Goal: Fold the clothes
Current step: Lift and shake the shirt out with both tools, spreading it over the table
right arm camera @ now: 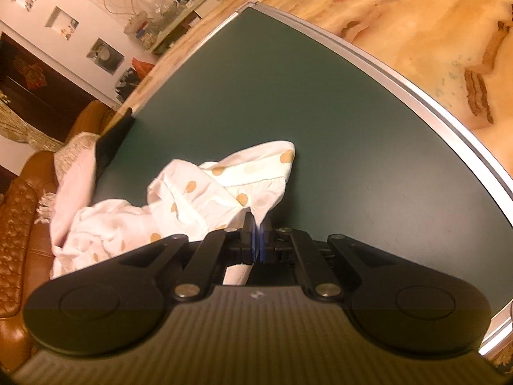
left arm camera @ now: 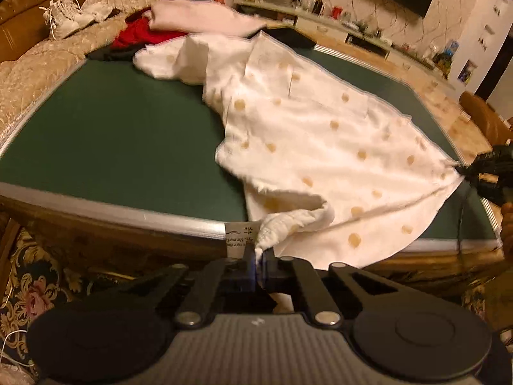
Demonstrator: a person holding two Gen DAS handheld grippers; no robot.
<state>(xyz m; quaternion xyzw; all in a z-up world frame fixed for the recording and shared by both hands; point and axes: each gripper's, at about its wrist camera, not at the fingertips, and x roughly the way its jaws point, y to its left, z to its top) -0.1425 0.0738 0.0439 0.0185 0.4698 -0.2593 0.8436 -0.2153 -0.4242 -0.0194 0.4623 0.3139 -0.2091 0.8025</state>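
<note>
A white garment with tan polka dots (left arm camera: 320, 134) lies spread across the green table (left arm camera: 112, 147), its near hem hanging over the front edge. My left gripper (left arm camera: 258, 253) is shut on a bunched corner of that hem, just off the table's front rim. At the right edge of the left wrist view, my right gripper (left arm camera: 461, 170) pinches the garment's other corner. In the right wrist view, my right gripper (right arm camera: 257, 224) is shut on a fold of the dotted garment (right arm camera: 205, 192), low over the green table (right arm camera: 320, 112).
A red garment (left arm camera: 141, 33) and a pale pink one (left arm camera: 198, 16) are piled at the table's far left corner. A brown sofa with a beige throw (left arm camera: 41, 64) borders the left side. A metal rim (left arm camera: 128, 211) edges the table; patterned floor (right arm camera: 433, 32) lies beyond.
</note>
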